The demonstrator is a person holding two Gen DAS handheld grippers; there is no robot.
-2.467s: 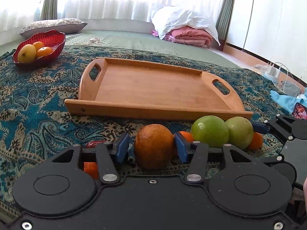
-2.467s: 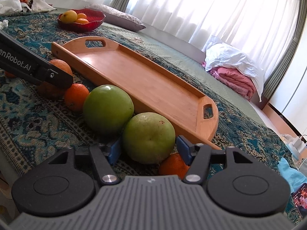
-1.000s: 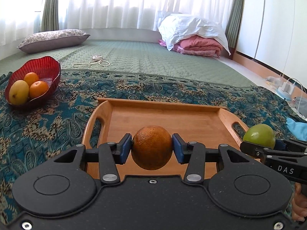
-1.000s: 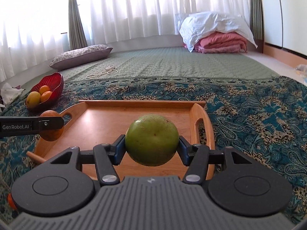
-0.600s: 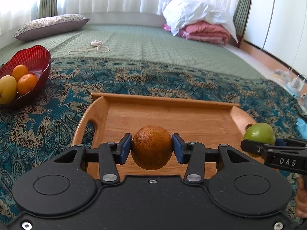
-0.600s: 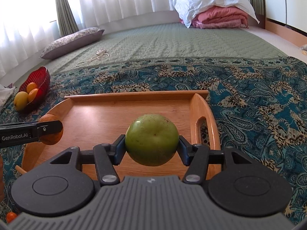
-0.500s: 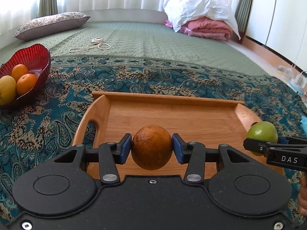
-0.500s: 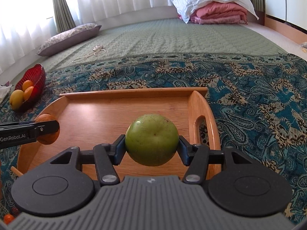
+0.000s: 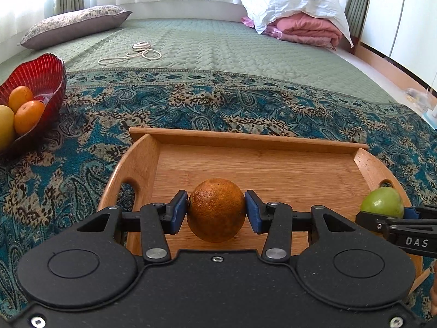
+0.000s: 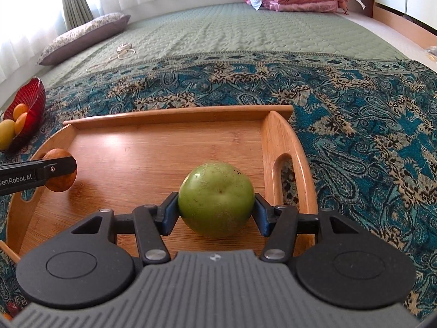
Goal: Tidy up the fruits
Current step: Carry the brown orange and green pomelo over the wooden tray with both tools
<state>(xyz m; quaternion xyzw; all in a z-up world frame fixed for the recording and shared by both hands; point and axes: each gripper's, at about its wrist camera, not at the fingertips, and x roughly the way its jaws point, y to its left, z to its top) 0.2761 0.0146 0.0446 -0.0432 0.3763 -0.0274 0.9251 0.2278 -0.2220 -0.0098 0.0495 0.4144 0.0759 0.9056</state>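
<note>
The left gripper [image 9: 216, 211] clamps an orange [image 9: 216, 210] over the left part of the wooden tray [image 9: 245, 138] — the right gripper [image 10: 215, 211] clamps a green apple [image 10: 216, 199] over the tray's right part, near the handle. A red bowl [image 9: 41, 73] of fruit sits on the patterned cloth [image 9: 82, 142], off to the left.

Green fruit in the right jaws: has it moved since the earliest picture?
Yes. The green fruit was on the cloth in front of the wooden tray; now it is held over the tray's floor.
</note>
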